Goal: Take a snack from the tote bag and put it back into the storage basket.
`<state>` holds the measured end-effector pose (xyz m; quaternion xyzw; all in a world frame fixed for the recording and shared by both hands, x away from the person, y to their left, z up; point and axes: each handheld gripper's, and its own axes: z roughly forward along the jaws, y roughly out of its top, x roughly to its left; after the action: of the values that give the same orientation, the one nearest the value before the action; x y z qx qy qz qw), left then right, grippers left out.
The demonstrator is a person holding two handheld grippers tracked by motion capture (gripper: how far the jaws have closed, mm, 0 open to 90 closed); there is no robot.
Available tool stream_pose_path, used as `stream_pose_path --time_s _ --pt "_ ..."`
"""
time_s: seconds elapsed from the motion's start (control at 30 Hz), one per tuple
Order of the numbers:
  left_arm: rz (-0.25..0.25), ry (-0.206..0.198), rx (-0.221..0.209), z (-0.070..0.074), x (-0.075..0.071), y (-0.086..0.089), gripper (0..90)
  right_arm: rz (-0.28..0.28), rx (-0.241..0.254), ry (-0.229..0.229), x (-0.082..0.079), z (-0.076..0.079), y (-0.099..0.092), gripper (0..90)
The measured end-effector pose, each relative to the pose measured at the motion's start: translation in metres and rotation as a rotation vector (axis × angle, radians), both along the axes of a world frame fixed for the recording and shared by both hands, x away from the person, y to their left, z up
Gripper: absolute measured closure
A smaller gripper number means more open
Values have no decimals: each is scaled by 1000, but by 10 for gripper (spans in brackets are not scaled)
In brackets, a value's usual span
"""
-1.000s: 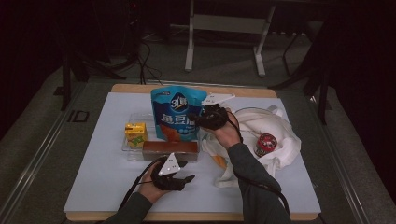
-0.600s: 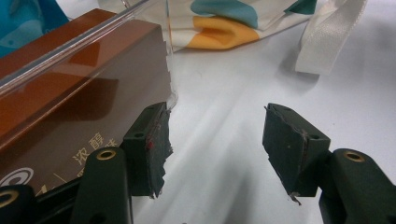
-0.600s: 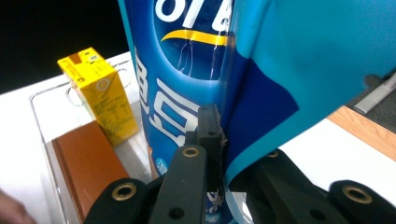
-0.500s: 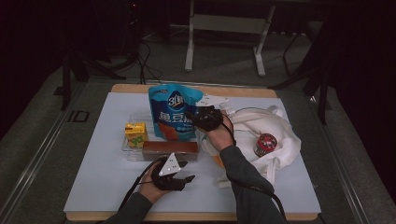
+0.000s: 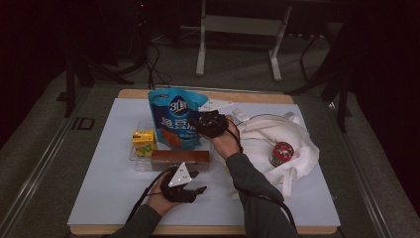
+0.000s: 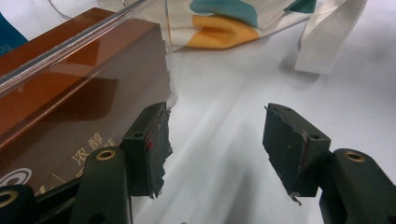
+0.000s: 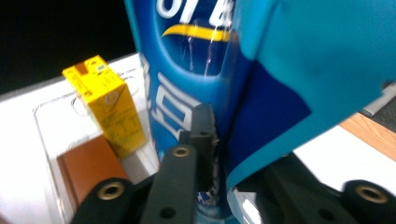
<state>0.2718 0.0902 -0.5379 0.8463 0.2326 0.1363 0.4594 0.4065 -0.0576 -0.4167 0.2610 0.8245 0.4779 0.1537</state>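
Your right gripper (image 5: 210, 124) fingers clamp the blue snack bag (image 5: 173, 116) marked "3"; your left gripper (image 6: 217, 154) fingers stand apart

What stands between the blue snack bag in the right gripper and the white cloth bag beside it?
Nothing visible does. The right gripper holds the blue snack bag upright above the clear tray, and the white cloth bag lies directly beside it. The red-lidded cup rests on the cloth farther along.

The high view is dim, its surroundings nearly black; the white bench (image 5: 99, 198) is evenly lit. In the right gripper view the blue snack bag (image 7: 261, 70) is blurred at close range, with glare streaks.
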Motion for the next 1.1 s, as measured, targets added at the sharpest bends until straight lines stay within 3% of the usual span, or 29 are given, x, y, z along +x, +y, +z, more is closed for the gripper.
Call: stream_pose_path --time_s 0.03,0.2,0.37,0.47,0.57,0.63,1.1 --pt "-1 0 1 0 0 0 409 14 -15 -9 -1 1 -2 770" --pt "2 0 1 0 0 0 408 46 -34 -14 -8 4 -17 727" --pt "2 -1 7 0 0 0 407 65 -67 -12 -13 1 -31 722" --pt "0 -2 14 0 0 -1 405 62 -99 0 -12 -5 -35 764" --pt "-1 0 13 0 0 -1 405 50 -133 20 -9 -11 -33 807" --pt "-1 0 12 0 0 -1 405 28 -161 21 -6 -15 -30 893" --pt "-2 2 15 0 0 -1 404 -34 -150 42 6 -17 -14 900"
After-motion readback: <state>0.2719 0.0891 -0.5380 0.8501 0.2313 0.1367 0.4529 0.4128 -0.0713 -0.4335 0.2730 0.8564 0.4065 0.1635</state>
